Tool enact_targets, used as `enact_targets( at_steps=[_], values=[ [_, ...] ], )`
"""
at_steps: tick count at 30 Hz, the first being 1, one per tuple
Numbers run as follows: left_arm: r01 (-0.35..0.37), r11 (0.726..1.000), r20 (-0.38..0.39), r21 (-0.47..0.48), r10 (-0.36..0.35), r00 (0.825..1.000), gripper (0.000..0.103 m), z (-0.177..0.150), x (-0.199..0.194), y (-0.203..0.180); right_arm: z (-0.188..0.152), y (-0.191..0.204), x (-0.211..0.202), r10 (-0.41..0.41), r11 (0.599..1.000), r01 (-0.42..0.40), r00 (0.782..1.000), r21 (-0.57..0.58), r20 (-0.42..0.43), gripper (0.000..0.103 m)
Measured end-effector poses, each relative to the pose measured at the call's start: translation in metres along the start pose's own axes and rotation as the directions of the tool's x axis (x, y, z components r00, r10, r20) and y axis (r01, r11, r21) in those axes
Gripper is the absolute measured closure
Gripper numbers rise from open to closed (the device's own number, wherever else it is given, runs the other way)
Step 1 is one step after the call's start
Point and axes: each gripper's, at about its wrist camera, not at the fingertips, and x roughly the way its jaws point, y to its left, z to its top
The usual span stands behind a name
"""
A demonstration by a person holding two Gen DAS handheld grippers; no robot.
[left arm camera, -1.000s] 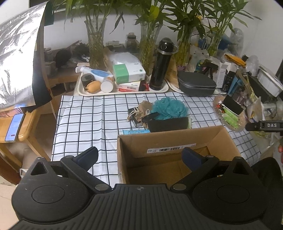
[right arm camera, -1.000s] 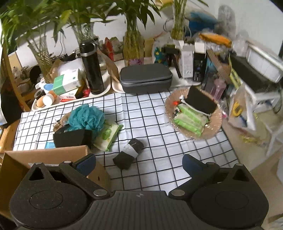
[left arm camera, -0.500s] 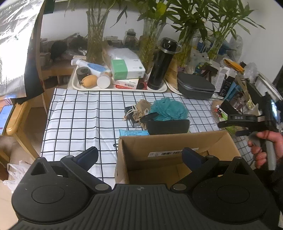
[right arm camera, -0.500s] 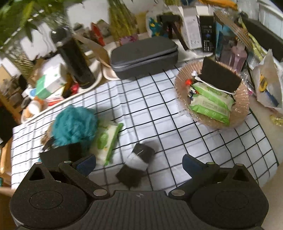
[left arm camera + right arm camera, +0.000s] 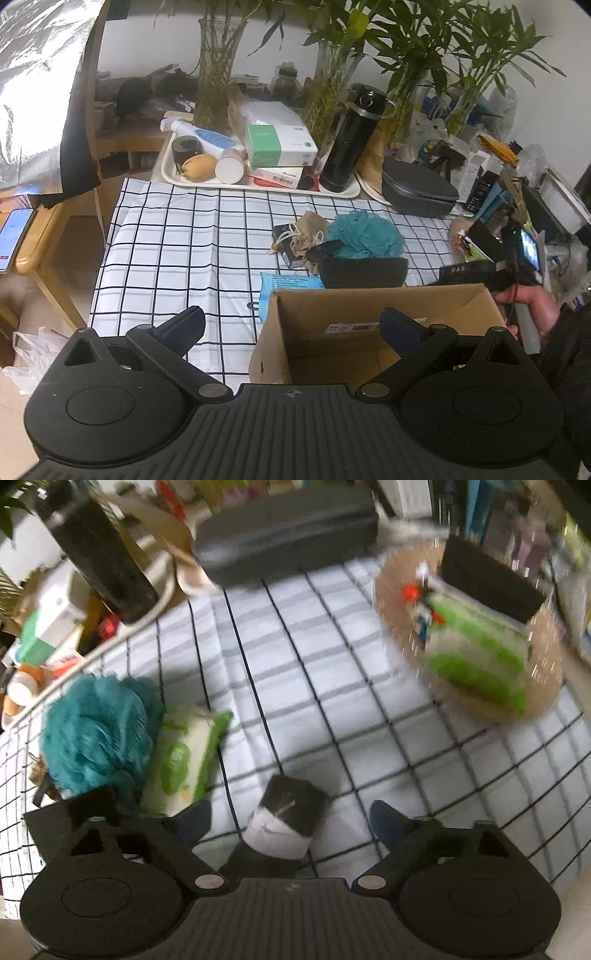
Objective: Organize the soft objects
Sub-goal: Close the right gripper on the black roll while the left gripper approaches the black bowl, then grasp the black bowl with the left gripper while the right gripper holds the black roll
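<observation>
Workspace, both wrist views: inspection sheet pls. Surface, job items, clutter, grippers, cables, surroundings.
Surface: checked tablecloth, white with black grid, creased.
Job's things: teal bath pouf, green wipes pack beside it, black rolled cloth with a white band, open cardboard box at the table's near edge.
Clutter: cream tray of bottles and boxes, black flask, grey case, glass dish of packets.
Grippers: left gripper open, nothing between its fingers; right gripper open astride the rolled cloth, jaws just been closing, pads not on it yet.
Cables: nothing seen.
Surroundings: bamboo in glass vases, phone on a side table.
</observation>
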Motion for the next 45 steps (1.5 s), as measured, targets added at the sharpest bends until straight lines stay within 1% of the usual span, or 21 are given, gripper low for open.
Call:
enact_targets(
  at_steps=[2,4,6,9,11,12,14,16,19,23,27,33,38,41,45],
  values=[
    [0.001,1.000,0.000,-0.006,-0.001,1.000,0.000,0.001,0.001,0.001,-0.004,0.000,0.012,0.033,0.999,-0.032,0.999,0.021,-0.044,0.025],
    [0.002,1.000,0.001,-0.013,-0.002,1.000,0.000,0.002,0.002,0.002,-0.010,0.003,0.022,0.042,0.999,-0.040,0.996,0.018,-0.077,0.044],
    [0.004,1.000,0.002,-0.015,-0.003,1.000,0.000,0.004,0.004,0.002,-0.016,0.009,0.027,0.021,1.000,-0.022,0.996,-0.009,-0.086,0.047],
    [0.006,1.000,0.004,-0.016,-0.006,1.000,0.000,0.006,0.006,0.000,-0.020,0.016,0.029,0.001,0.999,-0.003,0.998,-0.036,-0.070,0.050],
    [0.011,1.000,0.007,-0.018,-0.011,1.000,0.000,0.008,0.007,-0.001,-0.019,0.015,0.027,0.005,0.999,-0.007,0.998,-0.035,-0.063,0.052],
    [0.016,1.000,0.009,-0.020,-0.016,1.000,0.000,0.010,0.008,-0.003,-0.018,0.013,0.026,0.013,1.000,-0.014,0.998,-0.028,-0.057,0.055],
    [0.022,1.000,0.012,-0.017,-0.021,1.000,0.000,0.012,0.009,-0.005,-0.016,0.009,0.019,0.037,0.999,-0.038,0.999,-0.011,-0.035,0.055],
    [0.028,1.000,0.016,-0.008,-0.028,0.999,0.000,0.015,0.010,-0.009,-0.015,0.007,0.005,0.044,0.999,-0.044,0.999,-0.019,0.015,0.055],
    [0.034,0.999,0.015,0.003,-0.034,0.999,0.000,0.020,0.012,-0.012,-0.014,0.008,-0.020,0.043,0.996,-0.035,0.993,-0.077,0.114,0.055],
    [0.053,0.999,0.016,0.013,-0.053,0.998,0.000,0.026,0.014,-0.016,-0.015,0.003,-0.048,0.059,0.992,-0.037,0.980,-0.120,0.189,0.056],
    [0.070,0.997,0.012,0.028,-0.070,0.997,0.000,0.032,0.018,-0.020,-0.019,-0.002,-0.066,0.074,0.988,-0.042,0.972,-0.145,0.225,0.056],
    [0.107,0.993,-0.001,0.054,-0.107,0.994,0.000,0.046,0.026,-0.031,-0.033,-0.007,-0.095,0.106,0.982,-0.058,0.957,-0.179,0.269,0.056],
    [0.125,0.986,-0.011,0.107,-0.125,0.992,0.000,0.061,0.035,-0.046,-0.038,-0.010,-0.111,0.126,0.978,-0.070,0.949,-0.194,0.288,0.055],
    [0.135,0.982,-0.029,0.129,-0.133,0.991,0.000,0.069,0.044,-0.053,-0.040,-0.014,-0.119,0.140,0.976,-0.082,0.945,-0.200,0.295,0.055],
    [0.162,0.976,-0.079,0.144,-0.152,0.985,0.000,0.074,0.062,-0.064,-0.045,-0.020,-0.128,0.157,0.975,-0.099,0.940,-0.200,0.302,0.055]
  ],
)
